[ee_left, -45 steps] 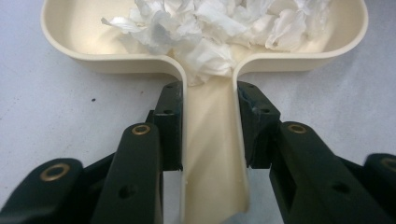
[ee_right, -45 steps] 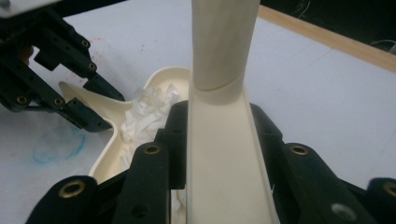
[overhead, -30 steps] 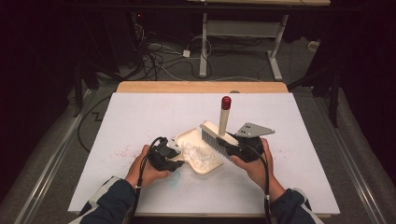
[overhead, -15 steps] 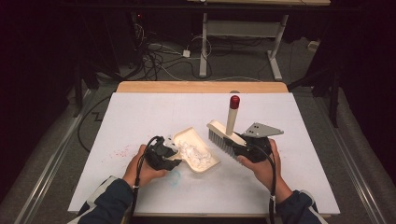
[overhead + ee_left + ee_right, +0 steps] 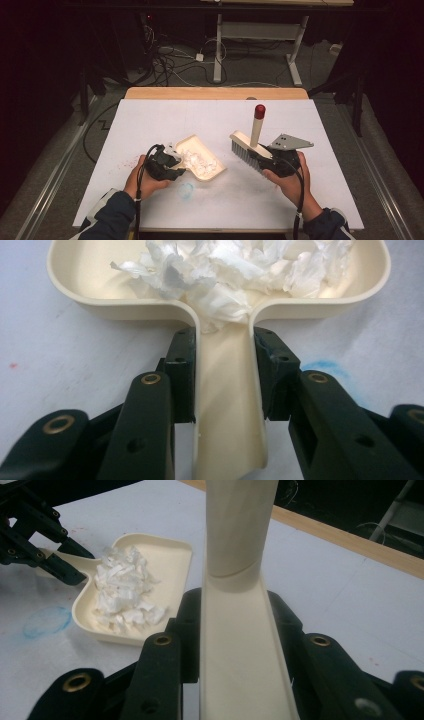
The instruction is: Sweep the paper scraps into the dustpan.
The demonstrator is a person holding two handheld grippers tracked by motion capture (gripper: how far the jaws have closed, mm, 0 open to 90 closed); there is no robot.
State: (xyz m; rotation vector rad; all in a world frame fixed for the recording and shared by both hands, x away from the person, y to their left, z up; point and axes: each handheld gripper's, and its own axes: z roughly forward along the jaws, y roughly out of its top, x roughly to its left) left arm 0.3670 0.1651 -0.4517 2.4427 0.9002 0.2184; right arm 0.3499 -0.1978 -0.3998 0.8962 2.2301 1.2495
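1. Where the left gripper (image 5: 167, 162) sits at the near left of the table (image 5: 150, 120), its jaws are clamped on the handle of the dustpan (image 5: 202, 160); the left gripper view shows both pads (image 5: 182, 365) pressed flat against the handle's two sides.
2. Dustpan: cream plastic, resting on the white table cover left of centre, with its tray pointing away from the left hand.
3. Contents: a heap of crumpled white paper scraps (image 5: 235, 270) lies in the tray, bunched toward the handle end, with some of it spilling into the throat of the handle.
4. Right gripper (image 5: 280, 160): jaws pinched on the cream body of the brush (image 5: 247, 147); the right gripper view shows the brush back (image 5: 240, 645) held tight between the two pads.
5. Brush: the handle stands up and away from the hand and ends in a red cap (image 5: 259, 111); the bristles face toward the dustpan. Whether the bristles touch the table cannot be told.
6. Spacing: brush and dustpan are apart, with a strip of bare table between them.
7. Surface marks: a faint blue ring (image 5: 186, 190) is drawn on the cover just near-side of the dustpan, and faint red specks (image 5: 127, 162) lie left of the left hand.
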